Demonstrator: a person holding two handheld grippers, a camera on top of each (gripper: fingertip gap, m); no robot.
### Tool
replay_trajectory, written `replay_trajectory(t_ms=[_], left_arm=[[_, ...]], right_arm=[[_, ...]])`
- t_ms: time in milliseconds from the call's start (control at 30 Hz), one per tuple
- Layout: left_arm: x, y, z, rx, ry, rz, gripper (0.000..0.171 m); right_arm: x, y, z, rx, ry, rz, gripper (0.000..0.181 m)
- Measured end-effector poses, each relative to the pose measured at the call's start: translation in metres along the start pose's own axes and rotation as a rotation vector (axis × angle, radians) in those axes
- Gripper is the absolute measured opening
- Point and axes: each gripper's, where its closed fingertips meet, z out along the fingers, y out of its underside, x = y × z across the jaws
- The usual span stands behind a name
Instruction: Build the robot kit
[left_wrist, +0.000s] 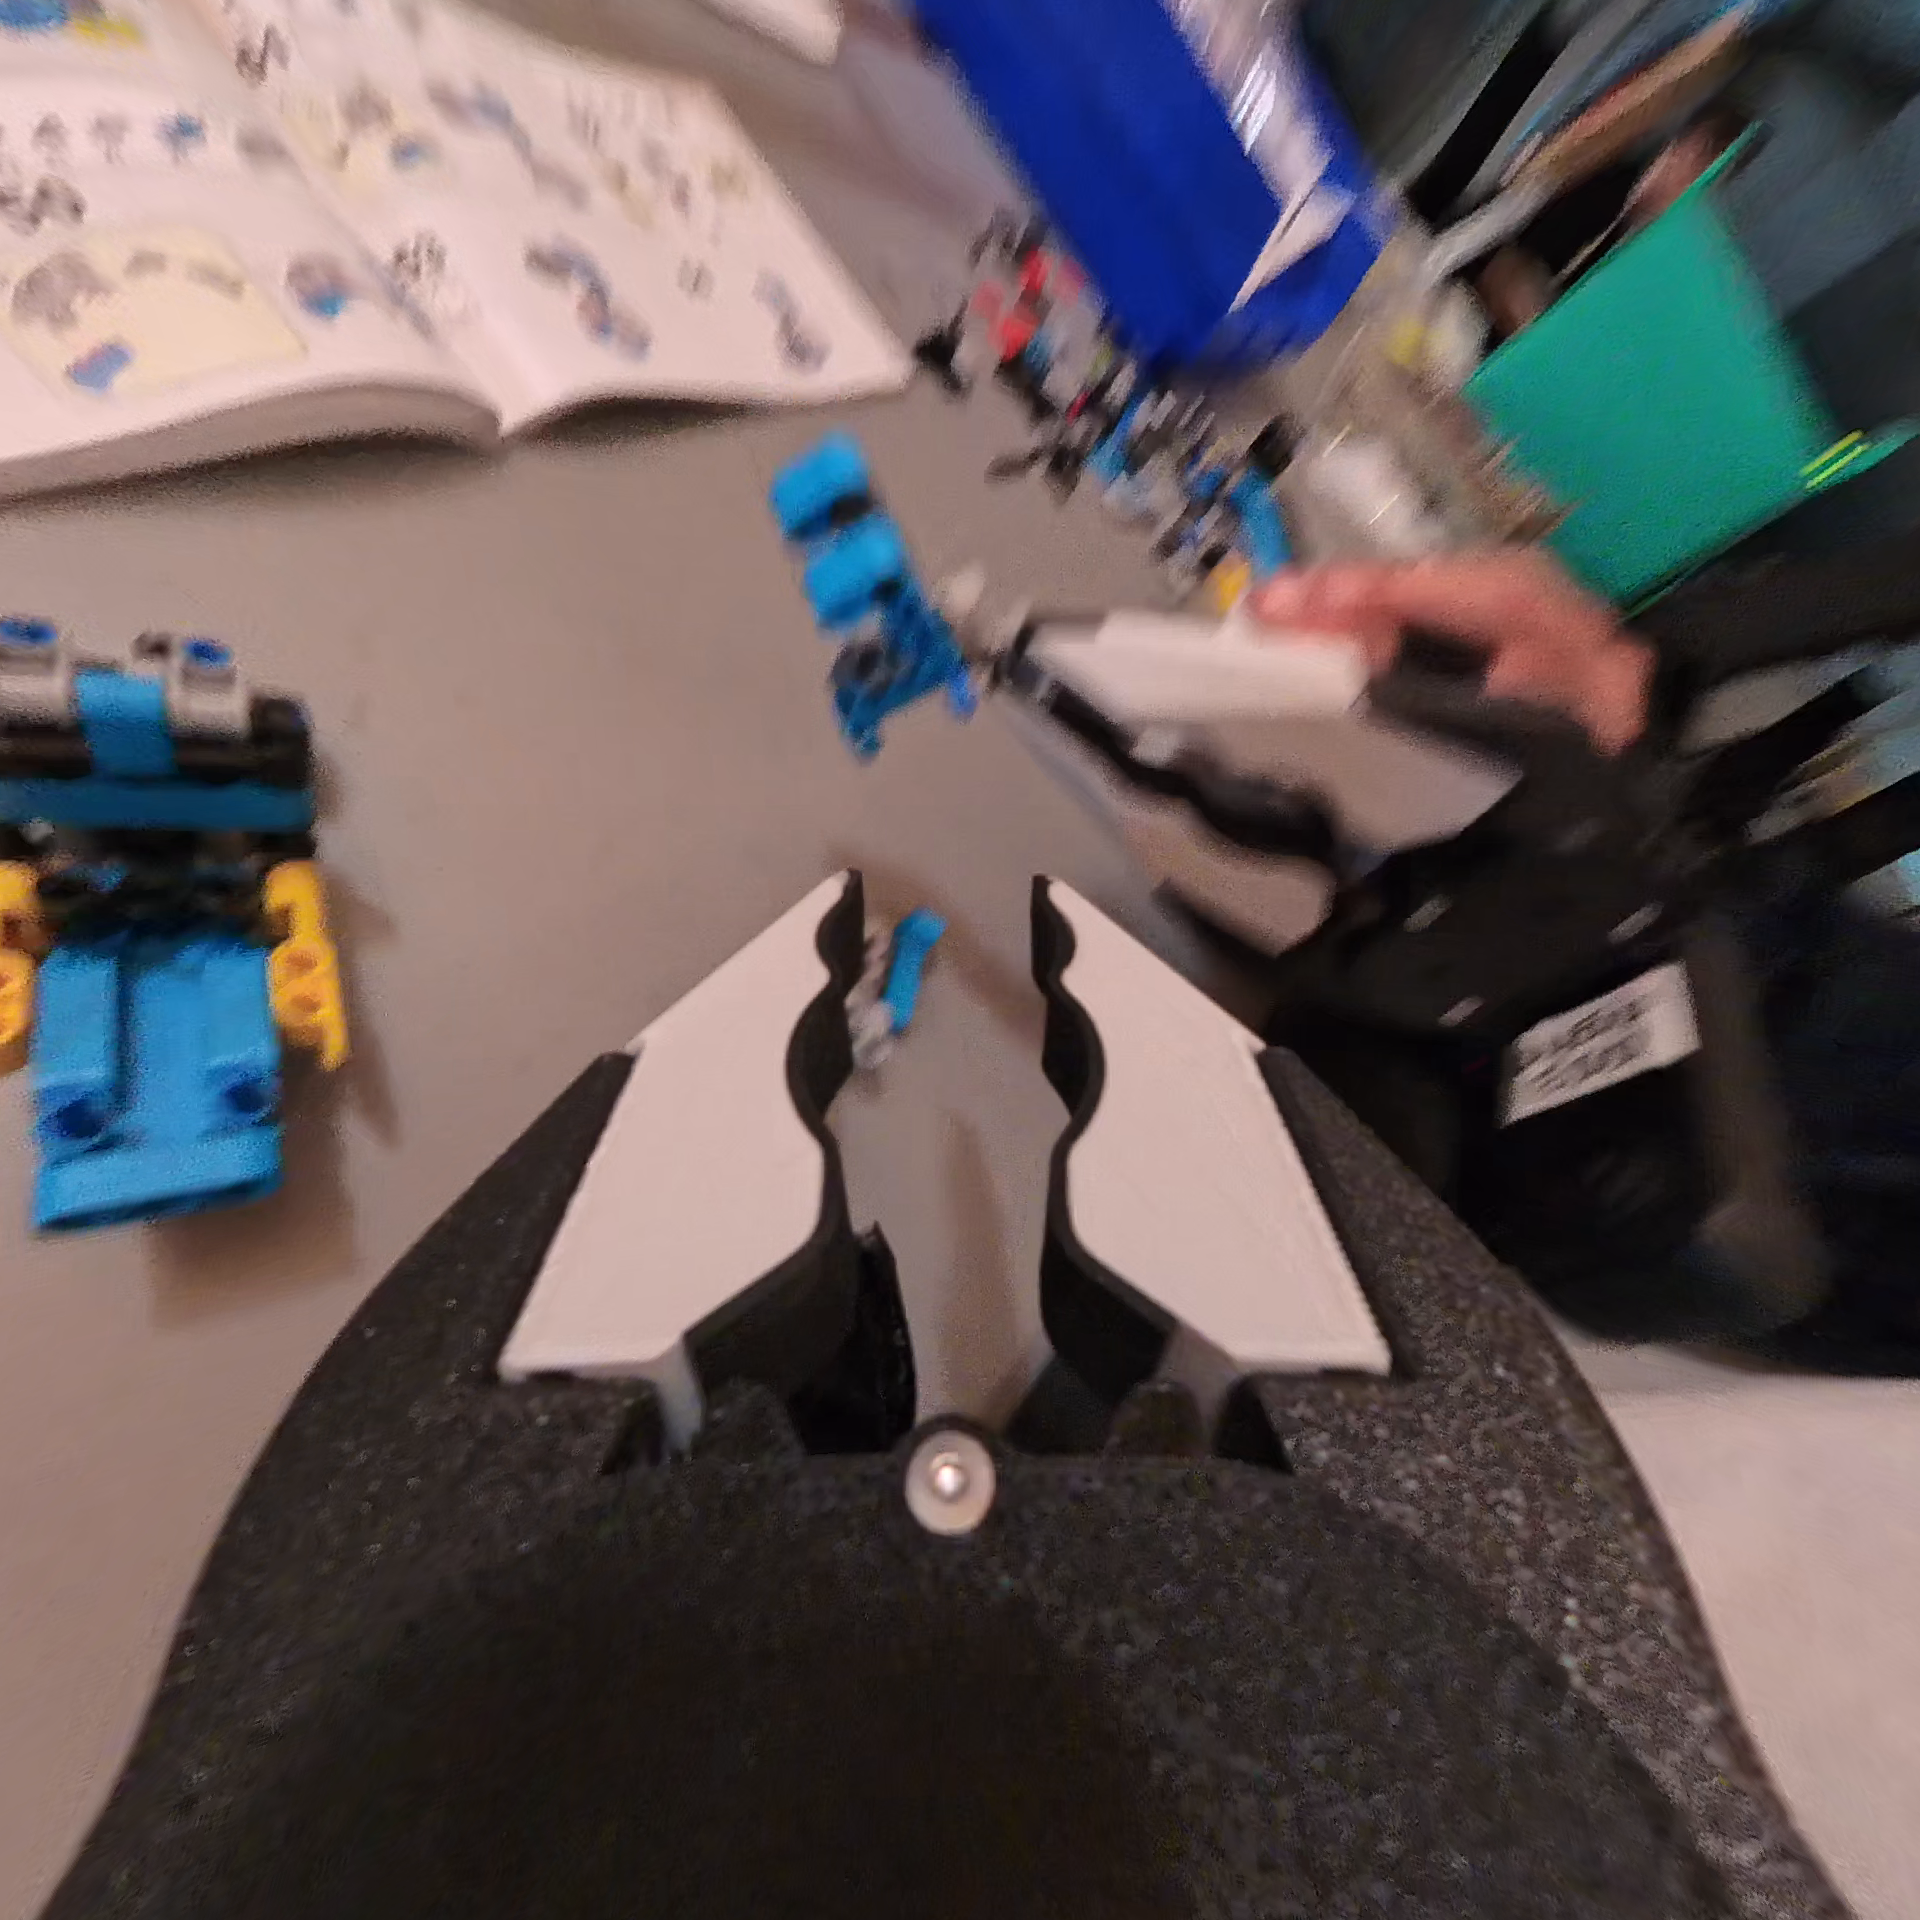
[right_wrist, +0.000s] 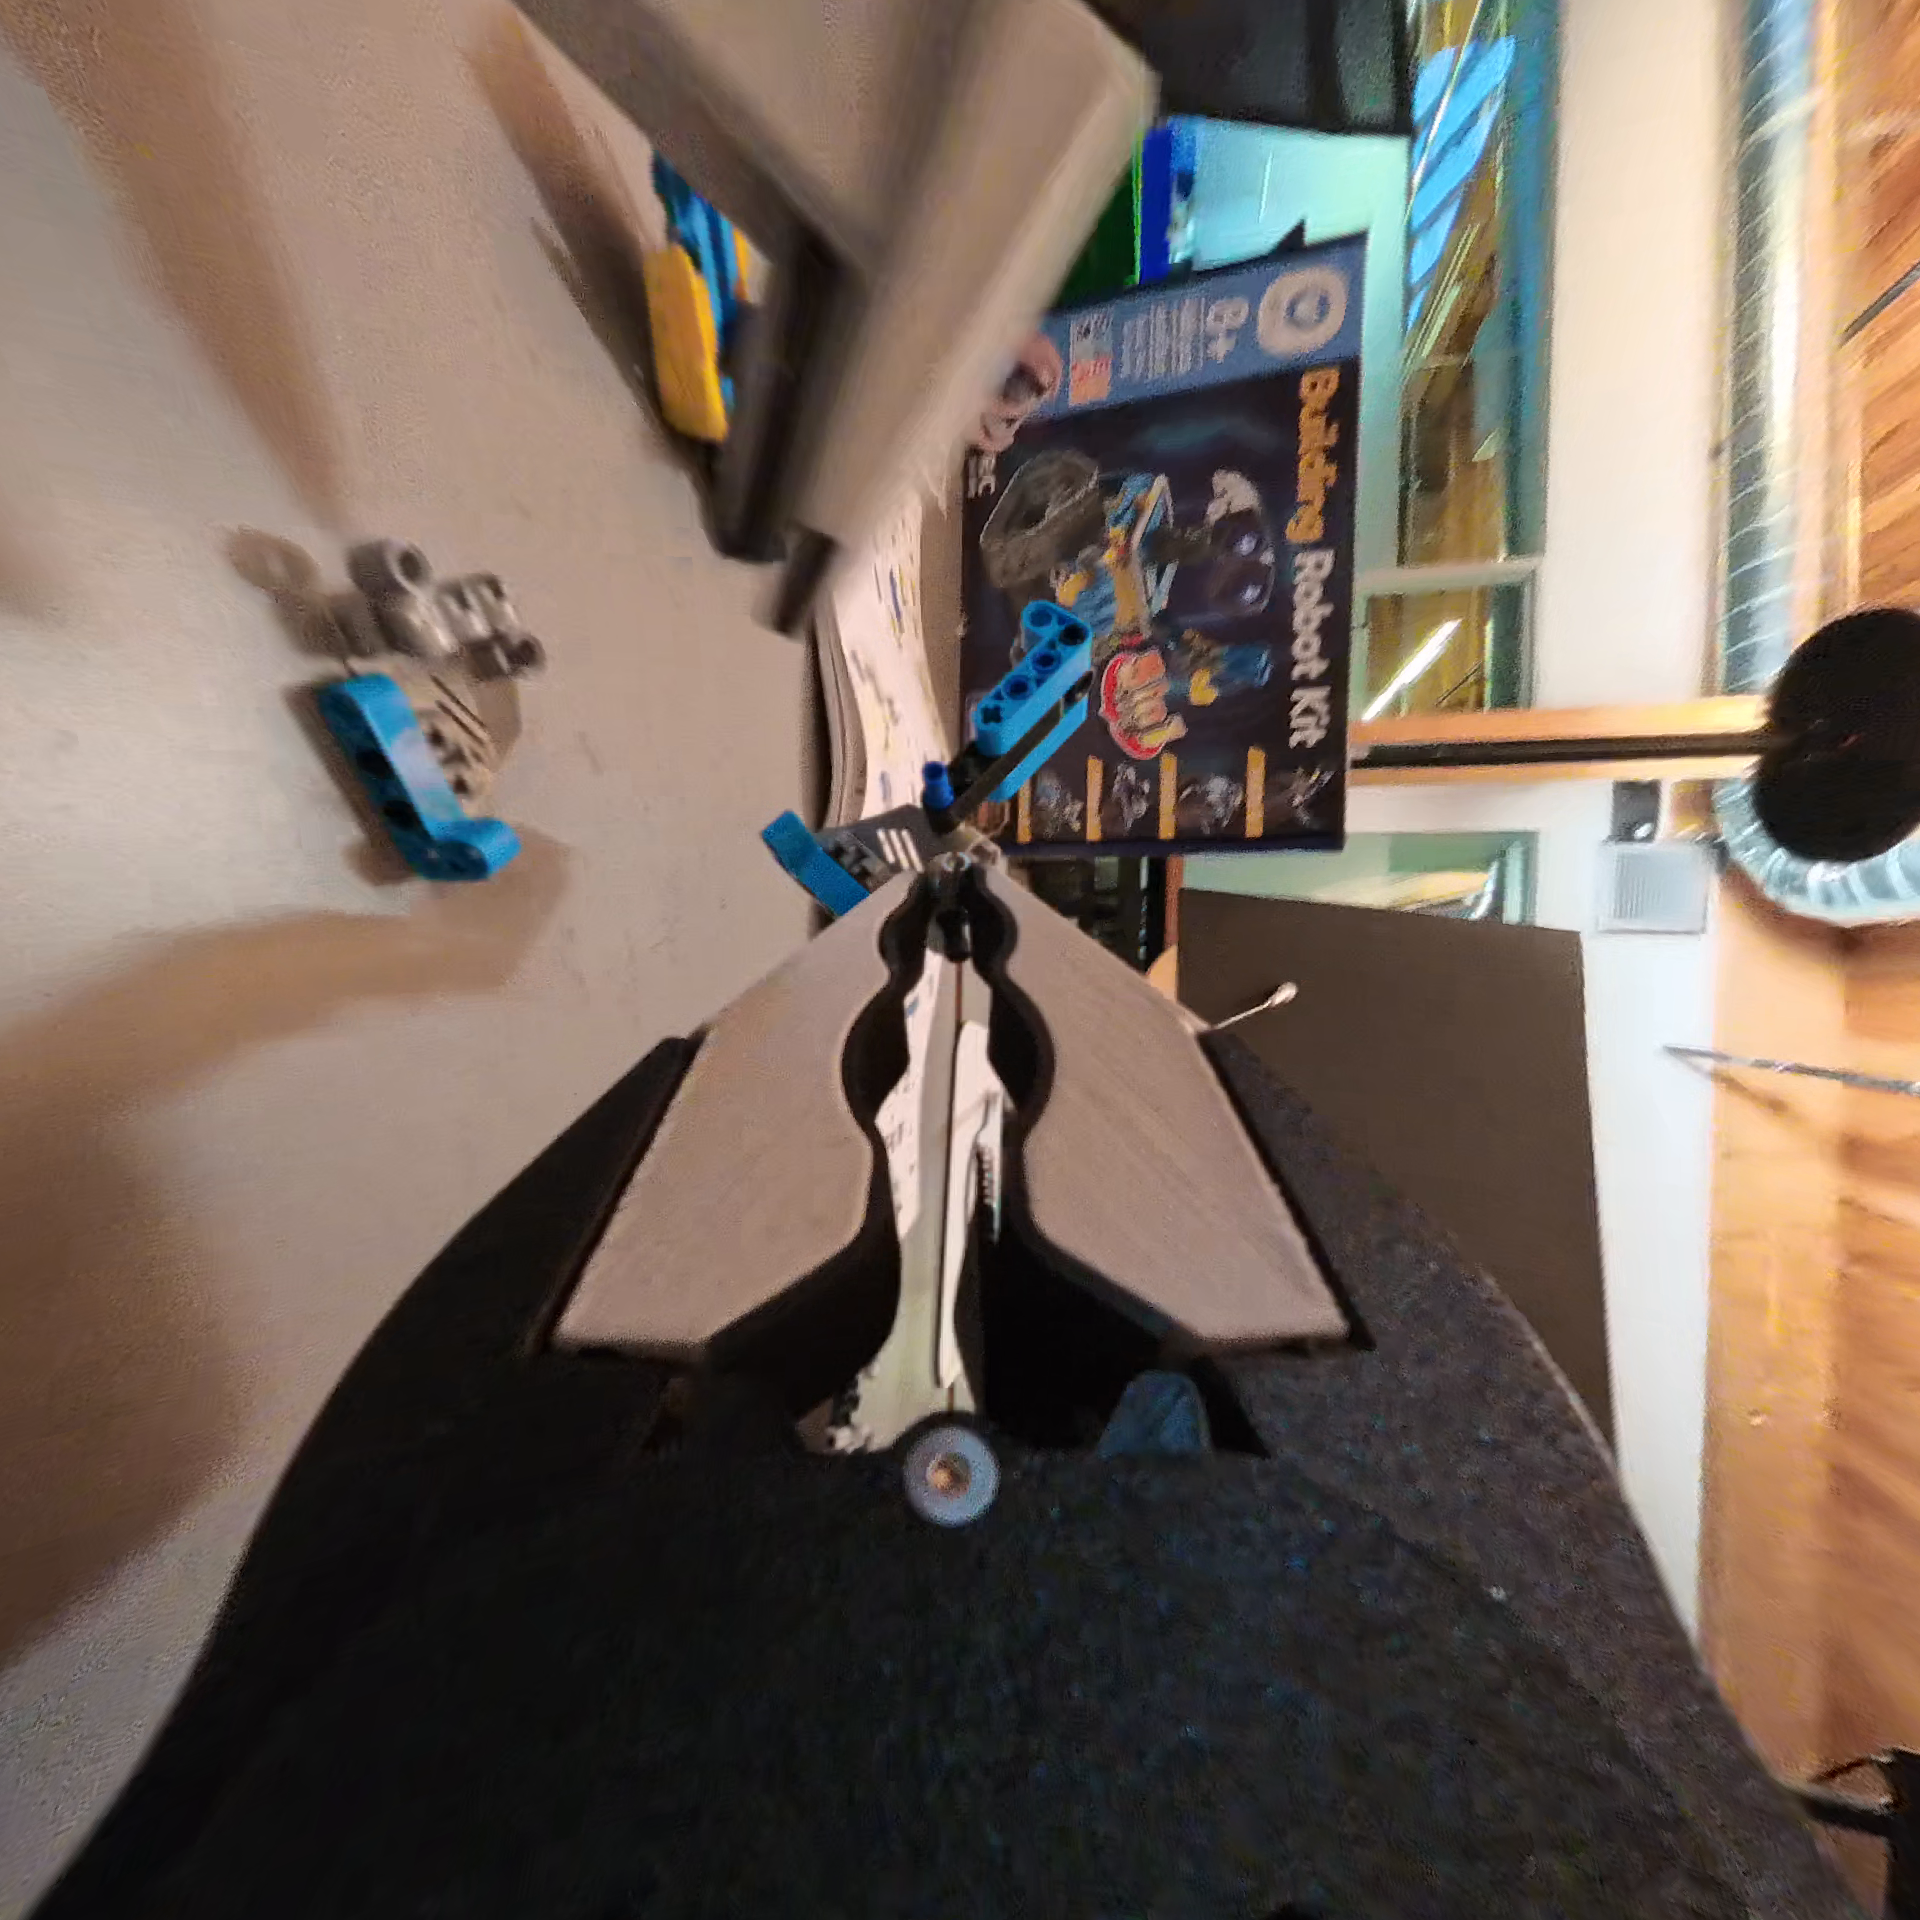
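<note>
grey matte counter (left_wrist: 582, 623) is seen under an open instruction booklet (left_wrist: 416, 260) and a wood-panelled wall (right_wrist: 1860, 935). the left gripper (left_wrist: 945, 894) is spread above a small blue-and-grey piece (left_wrist: 899, 977). the right gripper (right_wrist: 951, 883) is pinched on a blue-and-black beam assembly (right_wrist: 997, 748).

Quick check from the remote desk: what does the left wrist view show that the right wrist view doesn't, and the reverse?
Only the left wrist view: the left gripper open over a small blue piece on the grey table, a large blue, black and yellow assembly to its left, and a hand on the right gripper's body.

Only the right wrist view: the right gripper shut on a blue and black assembly, a grey and blue part on the table, and a wall and windows beyond.

Both: the open instruction booklet and the dark blue kit box.
</note>
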Motion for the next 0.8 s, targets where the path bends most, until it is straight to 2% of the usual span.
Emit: replay_trajectory(t_ms=[67,133,200,233,300,333,367,433,500,600,667,733,800], left_arm=[[0.013,-0.021,-0.003,0.110,0.104,-0.086,0.032],[0.009,-0.030,-0.003,0.163,0.105,-0.121,0.032],[0.005,-0.036,-0.003,0.214,0.113,-0.159,0.026],[0.007,-0.040,-0.005,0.238,0.152,-0.191,0.014],[0.008,-0.043,-0.007,0.264,0.216,-0.238,0.009],[0.007,-0.044,-0.007,0.269,0.244,-0.240,0.007],[0.009,-0.043,-0.008,0.266,0.282,-0.228,0.007],[0.015,-0.040,-0.008,0.241,0.347,-0.193,0.007],[0.024,-0.035,-0.007,0.195,0.382,-0.083,0.007],[0.038,-0.028,-0.007,0.127,0.390,0.108,0.007],[0.049,-0.027,-0.008,0.095,0.424,0.203,0.007],[0.057,-0.025,-0.007,0.052,0.443,0.291,0.007],[0.062,-0.025,-0.003,0.027,0.440,0.368,0.007]], right_arm=[[-0.001,-0.007,-0.002,-0.006,0.013,-0.018,0.007],[0.003,-0.015,-0.005,0.025,0.042,-0.042,0.006],[0.005,-0.017,-0.008,0.033,0.060,-0.055,0.006],[0.004,-0.019,-0.008,0.043,0.055,-0.059,0.006],[0.007,-0.022,-0.010,0.068,0.084,-0.050,0.006],[0.010,-0.023,-0.012,0.087,0.100,0.002,0.007],[0.010,-0.027,-0.016,0.142,0.088,0.132,0.008],[0.004,-0.034,-0.027,0.280,-0.104,0.428,0.024],[0.008,-0.034,-0.038,0.399,-0.376,0.799,0.045],[0.024,-0.023,-0.051,0.569,-0.776,1.260,0.046],[0.031,-0.018,-0.062,0.670,-0.987,1.427,0.036],[0.034,-0.012,-0.062,0.688,-1.031,1.488,0.033],[0.027,-0.013,-0.064,0.669,-1.057,1.447,0.029]])
